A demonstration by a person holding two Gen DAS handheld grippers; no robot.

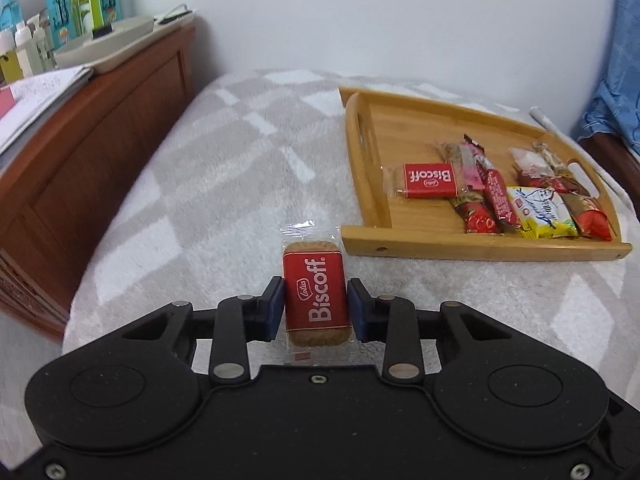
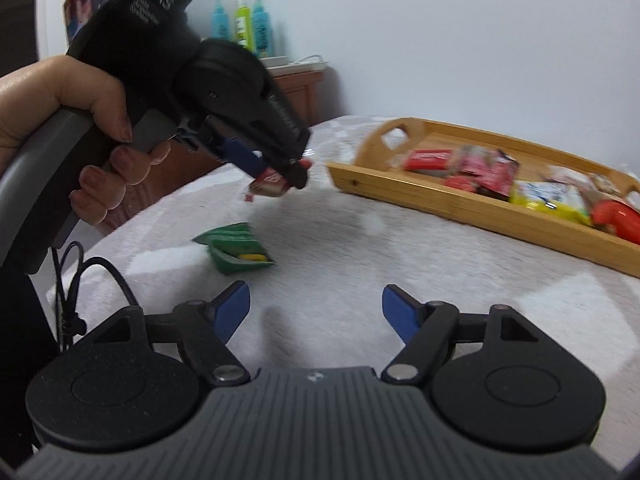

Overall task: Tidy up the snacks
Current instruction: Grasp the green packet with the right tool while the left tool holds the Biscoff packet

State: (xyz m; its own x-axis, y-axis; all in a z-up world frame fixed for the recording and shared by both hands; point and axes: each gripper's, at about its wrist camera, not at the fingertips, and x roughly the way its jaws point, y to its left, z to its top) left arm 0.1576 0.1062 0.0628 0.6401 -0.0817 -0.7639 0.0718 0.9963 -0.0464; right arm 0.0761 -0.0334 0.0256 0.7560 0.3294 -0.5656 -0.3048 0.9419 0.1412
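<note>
Biscoff packet [image 1: 315, 294] between the closed left tongs [image 1: 316, 306], pads touching.

- Left wrist cam sits right behind the left gripper [image 1: 316, 304], looking forward and down along its fingers at the blanket-covered surface [image 1: 224, 184]. It's close in, and the wooden tray [image 1: 366, 168] is off to the upper right, near.
- Right wrist cam rides the right gripper [image 2: 316, 312], pointing lower and flatter across the same blanket, so the tray [image 2: 460, 200] shows from the side at right.
- The right view also catches the left gripper [image 2: 288, 168] from outside, with the hand [image 2: 92, 128] on its handle, top left.
- Both share the tray, the blanket, the wall and the bright bottles [image 1: 80, 0] [image 2: 244, 24] on the wooden furniture at the back.
</note>
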